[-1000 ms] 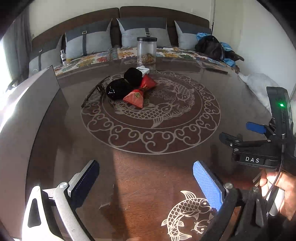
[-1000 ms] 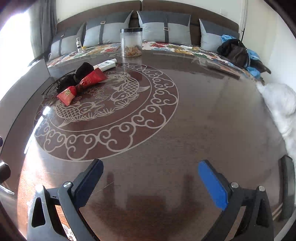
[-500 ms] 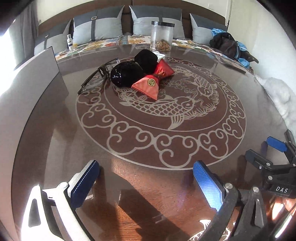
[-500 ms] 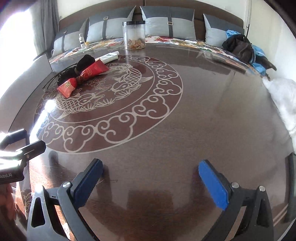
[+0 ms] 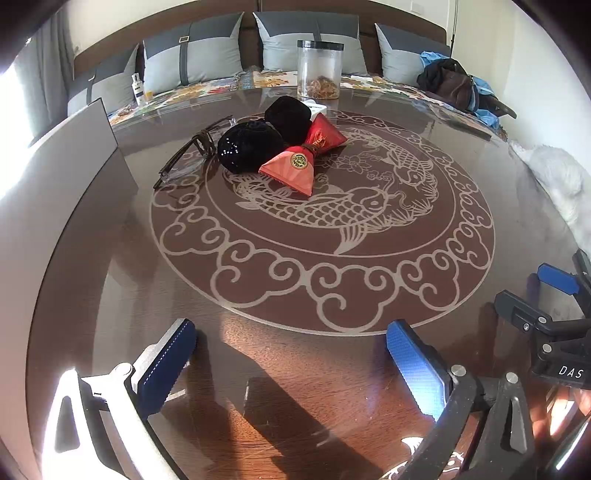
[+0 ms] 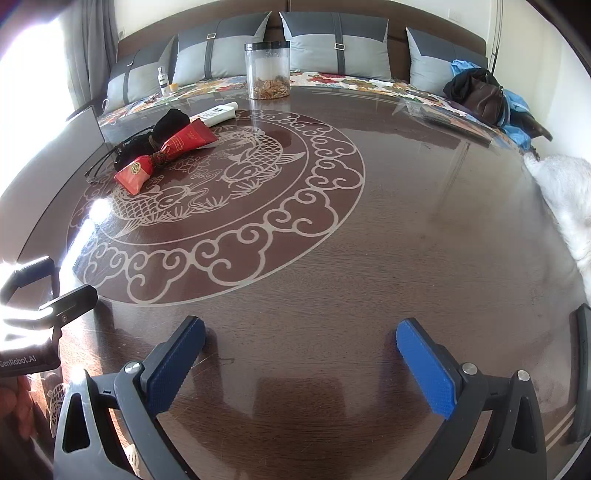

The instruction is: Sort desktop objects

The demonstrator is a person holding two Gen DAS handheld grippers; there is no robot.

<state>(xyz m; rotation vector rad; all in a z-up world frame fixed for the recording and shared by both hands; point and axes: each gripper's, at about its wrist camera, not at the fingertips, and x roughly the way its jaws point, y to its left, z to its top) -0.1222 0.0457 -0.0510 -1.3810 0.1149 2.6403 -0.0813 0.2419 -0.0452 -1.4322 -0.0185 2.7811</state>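
Your left gripper (image 5: 291, 354) and right gripper (image 6: 301, 350) both hover with jaws wide apart, ribbed blue pads empty. The glossy round table (image 5: 295, 369) (dark wood grain, pale koi inlay) carries the clutter near its far centre: a shiny red foil pouch (image 5: 291, 168) cinched like a bow, touching two fuzzy black pouches (image 5: 251, 146), with thin-framed glasses (image 5: 188, 151) just beside them.

A home living room, shown by a brown sofa (image 6: 436, 26) lined with grey cushions (image 6: 336, 44), a floral throw (image 6: 332, 79), grey curtain (image 6: 86, 51), handbag (image 6: 480, 94) lay behind the carp-patterned counter (image 6: 369, 258).
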